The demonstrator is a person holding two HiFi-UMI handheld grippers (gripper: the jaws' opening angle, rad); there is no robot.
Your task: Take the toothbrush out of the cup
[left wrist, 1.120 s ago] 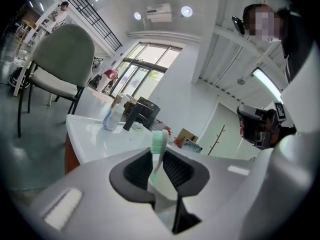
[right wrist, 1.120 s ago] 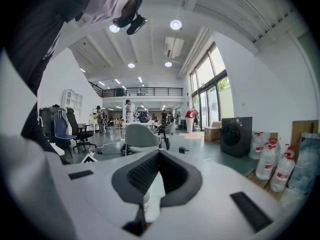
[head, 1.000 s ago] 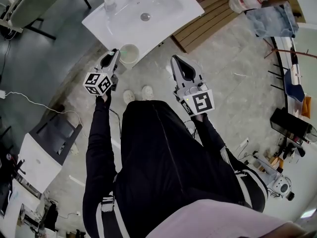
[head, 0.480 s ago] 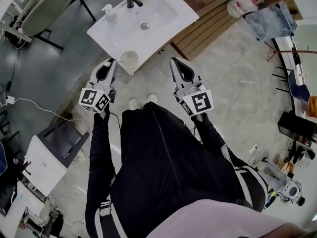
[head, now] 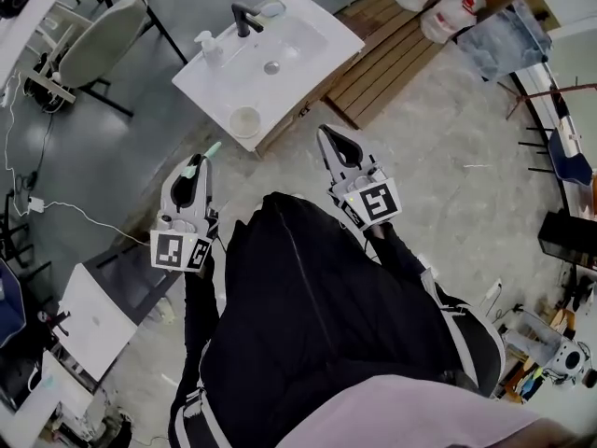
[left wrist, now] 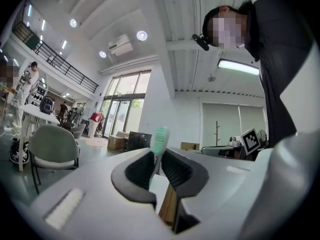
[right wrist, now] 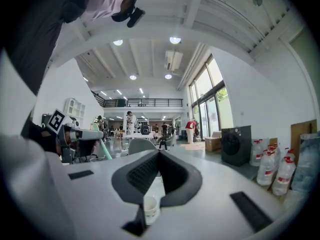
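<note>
A toothbrush [head: 206, 152] with a pale green head sticks out from between the fingers of my left gripper [head: 193, 164], which is shut on its handle. In the left gripper view the toothbrush [left wrist: 159, 143] stands upright in the jaws of that gripper [left wrist: 157, 165], high in the air. The pale cup [head: 245, 119] stands on the front corner of the white washstand [head: 312, 37], apart from the brush. My right gripper [head: 328, 136] is shut on nothing. In the right gripper view the cup [right wrist: 150, 207] shows below the right gripper's [right wrist: 159, 156] jaws.
The washstand carries a black tap [head: 244, 14] and a soap dispenser [head: 212, 45]. A wooden pallet [head: 396, 34] and water jugs [head: 438, 6] lie to its right. A chair [head: 93, 47] stands at left, a white cabinet [head: 89, 314] at lower left.
My left gripper has lifted the toothbrush up out of the cup and drawn it back toward me. The right gripper has shifted slightly.
</note>
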